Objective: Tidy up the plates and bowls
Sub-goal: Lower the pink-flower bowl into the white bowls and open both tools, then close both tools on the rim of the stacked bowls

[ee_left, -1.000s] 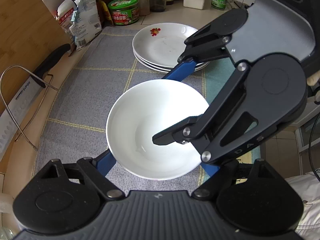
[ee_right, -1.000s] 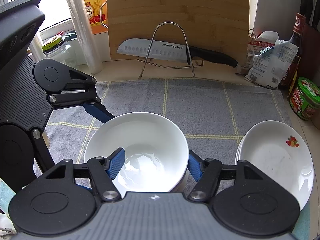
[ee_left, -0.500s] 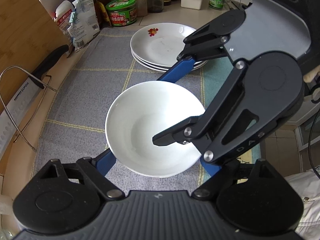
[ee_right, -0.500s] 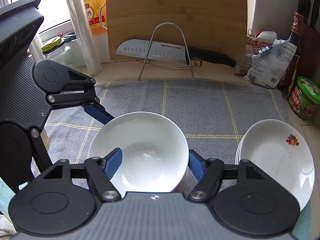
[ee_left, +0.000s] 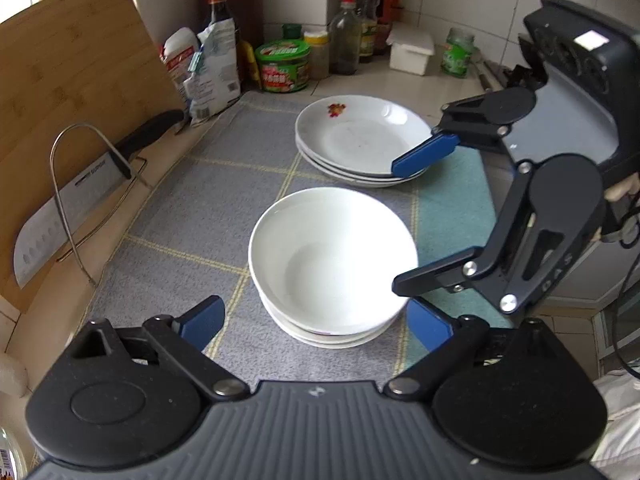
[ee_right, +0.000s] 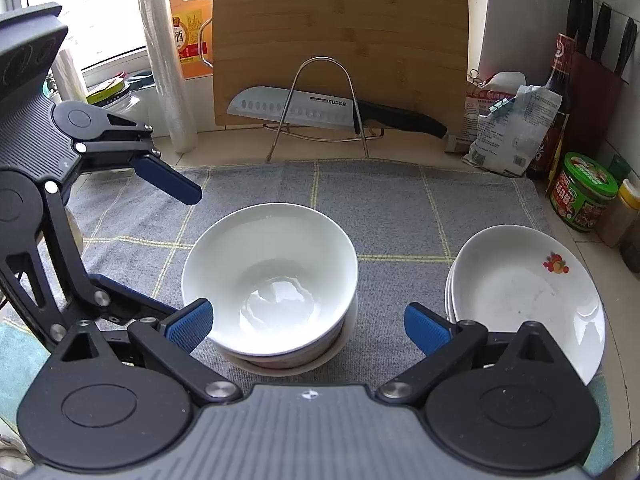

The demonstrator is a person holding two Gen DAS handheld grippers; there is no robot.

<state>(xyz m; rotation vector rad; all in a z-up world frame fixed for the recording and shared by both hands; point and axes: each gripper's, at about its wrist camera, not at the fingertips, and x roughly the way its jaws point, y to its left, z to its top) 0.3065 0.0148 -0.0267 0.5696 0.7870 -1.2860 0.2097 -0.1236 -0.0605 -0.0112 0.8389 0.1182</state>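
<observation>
Right gripper (ee_right: 308, 324) jaws just opened wide, blue pads either side of stacked white bowls (ee_right: 270, 276), not touching. Left gripper (ee_right: 168, 248) open too, at left of the bowls. Bowls sit on grey checked cloth (ee_right: 400, 216). Plate stack (ee_right: 520, 300) just right. Knife (ee_right: 320, 108) on wire rack against cutting board (ee_right: 340, 32).

The left gripper (ee_left: 316, 322) is angling downward over the stacked bowls (ee_left: 332, 256), its jaws having just been opening; its blue pads are standing clear on either side of the stack. The right gripper (ee_right: 308, 326) is tilting down at the stack from another side, its jaws having just been spreading wide, neither pad touching the rim.
</observation>
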